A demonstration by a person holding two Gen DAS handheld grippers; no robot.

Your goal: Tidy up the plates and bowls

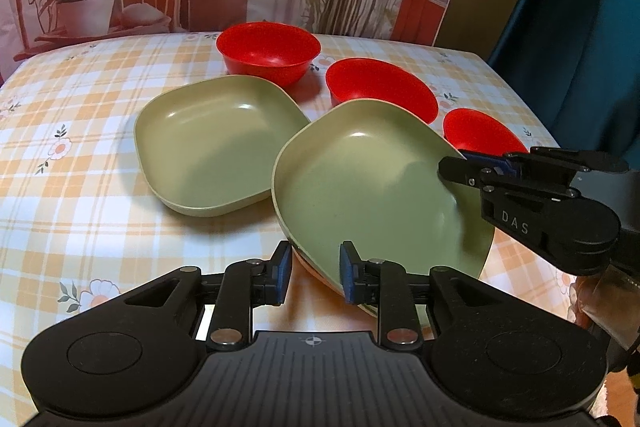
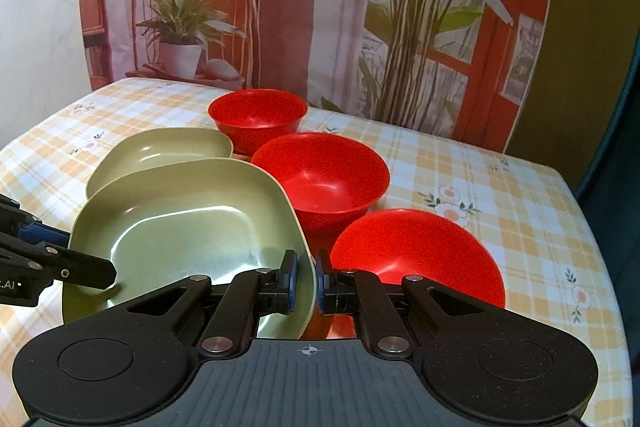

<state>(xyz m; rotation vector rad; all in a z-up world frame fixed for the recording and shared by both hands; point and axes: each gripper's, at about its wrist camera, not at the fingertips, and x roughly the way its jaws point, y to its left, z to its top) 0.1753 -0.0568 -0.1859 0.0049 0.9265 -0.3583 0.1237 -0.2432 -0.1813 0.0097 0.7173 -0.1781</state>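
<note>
In the left wrist view the near green plate (image 1: 372, 187) tilts at lower centre, its rim between the left gripper (image 1: 316, 273)'s spread fingers, while in the right wrist view the right gripper (image 2: 307, 283) pinches that plate's right rim at lower centre.
</note>
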